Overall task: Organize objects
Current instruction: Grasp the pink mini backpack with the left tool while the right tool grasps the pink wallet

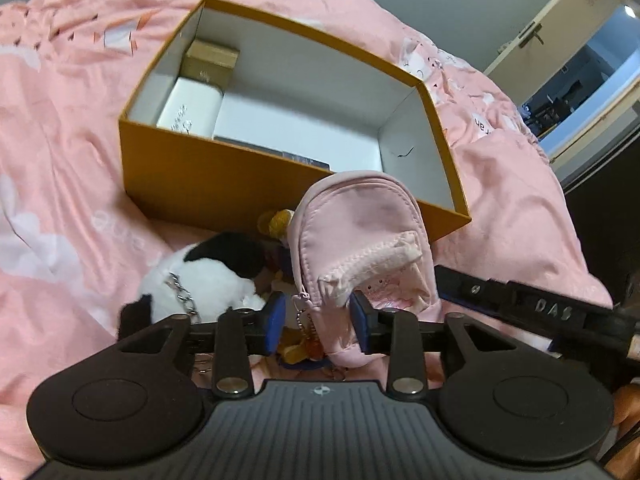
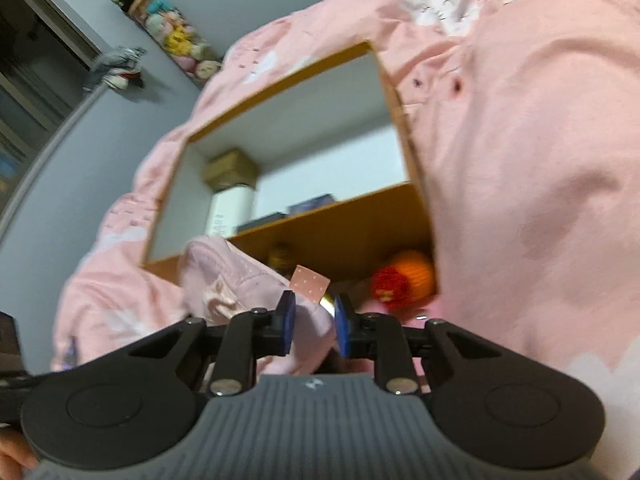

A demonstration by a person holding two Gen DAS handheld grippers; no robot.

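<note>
Pink bed cover under everything. Orange box sits open on it, white inside; a tan carton, a white box and flat dark items lie at its left end and near wall. Pink mini backpack stands just in front of the box; my left claw grips its lower edge, pads pressing on both sides. Black-and-white plush lies just left of that claw on the bed. My right claw is narrow, pinched on the backpack's pink fabric; a small pink dotted tag pokes up just beyond its tips. Orange knit toy against the box wall, right of it.
</note>
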